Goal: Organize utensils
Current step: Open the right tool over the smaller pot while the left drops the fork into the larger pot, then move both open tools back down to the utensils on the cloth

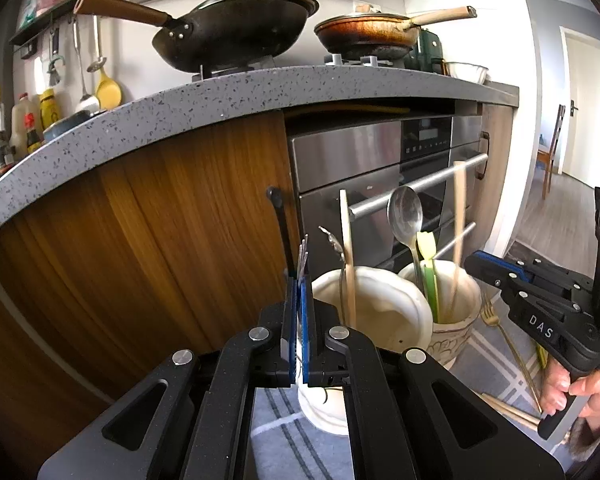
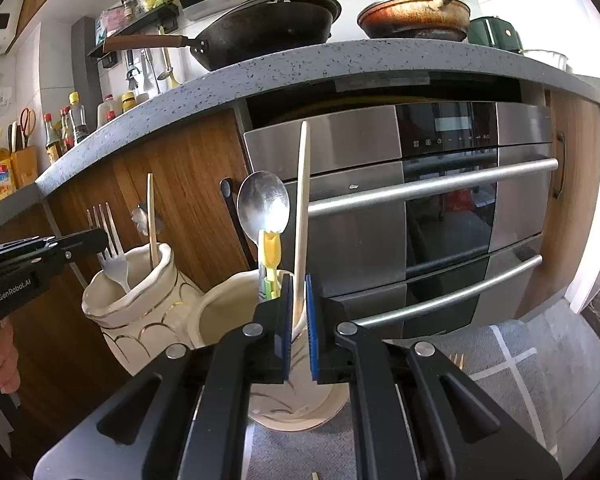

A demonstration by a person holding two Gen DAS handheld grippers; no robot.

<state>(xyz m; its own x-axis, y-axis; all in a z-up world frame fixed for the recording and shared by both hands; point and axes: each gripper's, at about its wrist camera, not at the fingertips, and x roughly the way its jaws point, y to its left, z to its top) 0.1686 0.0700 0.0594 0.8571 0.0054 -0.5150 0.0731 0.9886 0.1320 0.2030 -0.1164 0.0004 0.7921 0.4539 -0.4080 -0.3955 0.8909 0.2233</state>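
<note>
Two cream ceramic holders stand on the floor mat. My left gripper (image 1: 300,280) is shut on a silver fork (image 1: 303,250), tines up, its lower end inside the left holder (image 1: 380,308); the right wrist view shows the same grip (image 2: 102,240) on the fork (image 2: 114,256) at that holder (image 2: 140,300). The left holder also has a wooden chopstick (image 1: 347,256) and a metal handle (image 1: 334,242). My right gripper (image 2: 298,280) is shut on a wooden chopstick (image 2: 301,208) standing in the right holder (image 2: 224,312), beside a steel spoon (image 2: 263,200) and a yellow-green utensil (image 2: 269,256).
A gold fork (image 1: 508,344) and loose chopsticks (image 1: 508,408) lie on the grey mat at the right. Close behind the holders are a steel oven (image 2: 440,208) with bar handles and a wooden cabinet door (image 1: 160,220). The speckled counter edge (image 1: 220,96) overhangs above.
</note>
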